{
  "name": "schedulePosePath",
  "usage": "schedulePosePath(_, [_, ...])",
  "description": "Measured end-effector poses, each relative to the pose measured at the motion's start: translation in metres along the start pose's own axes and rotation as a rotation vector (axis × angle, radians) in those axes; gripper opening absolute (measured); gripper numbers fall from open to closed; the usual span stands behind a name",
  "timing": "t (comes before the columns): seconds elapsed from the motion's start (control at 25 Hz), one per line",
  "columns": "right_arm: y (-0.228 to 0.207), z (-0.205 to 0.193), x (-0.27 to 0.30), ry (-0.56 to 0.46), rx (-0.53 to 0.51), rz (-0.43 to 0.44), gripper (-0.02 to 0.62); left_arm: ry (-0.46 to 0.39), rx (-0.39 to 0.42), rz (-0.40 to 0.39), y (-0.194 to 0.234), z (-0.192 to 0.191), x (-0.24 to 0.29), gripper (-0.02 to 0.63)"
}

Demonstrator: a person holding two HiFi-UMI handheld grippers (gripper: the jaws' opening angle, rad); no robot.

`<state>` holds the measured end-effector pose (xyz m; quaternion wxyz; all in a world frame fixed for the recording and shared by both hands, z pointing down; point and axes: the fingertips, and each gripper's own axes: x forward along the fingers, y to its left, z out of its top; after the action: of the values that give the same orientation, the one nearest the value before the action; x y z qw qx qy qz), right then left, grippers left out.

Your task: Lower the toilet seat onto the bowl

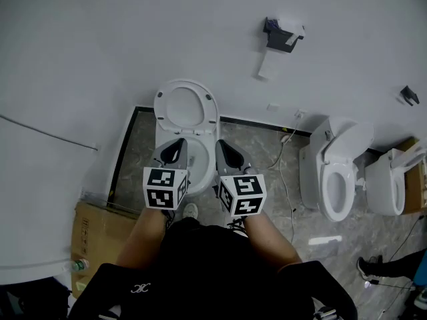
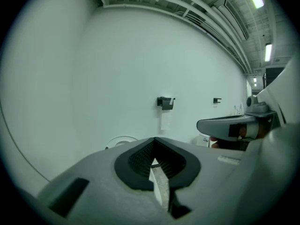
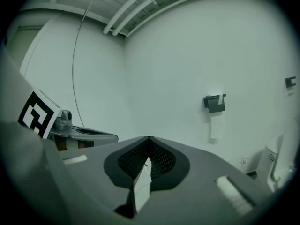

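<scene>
White toilet seat (image 1: 159, 109) is found raised against the wall, behind the bowl (image 1: 200, 144), straight ahead of left gripper (image 1: 177, 143) and right gripper (image 1: 222, 145); both are closed, empty, equally near

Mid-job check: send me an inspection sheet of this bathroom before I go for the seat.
Surface: grey floor, white wall behind.
Job's things: seat upright against the wall; bowl uncovered below it.
Clutter: cardboard box and bottle at left.
Grippers: left gripper and right gripper side by side before the bowl, jaws shut, nothing held.
Cables: white cable on the floor right of the bowl.
Surroundings: other toilets at right; paper holder on the wall; a person's shoe lower right.
</scene>
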<state>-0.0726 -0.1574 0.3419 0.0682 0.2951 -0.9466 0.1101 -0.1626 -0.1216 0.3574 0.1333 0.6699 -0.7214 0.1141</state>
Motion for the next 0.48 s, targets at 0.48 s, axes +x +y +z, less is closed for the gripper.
schedulePosePath(0.48, [-0.034, 0.0, 0.057, 0.031, 0.052, -0.162, 0.008, 0.048, 0.098, -0.045, 0.085, 0.011, 0.081, 0.008])
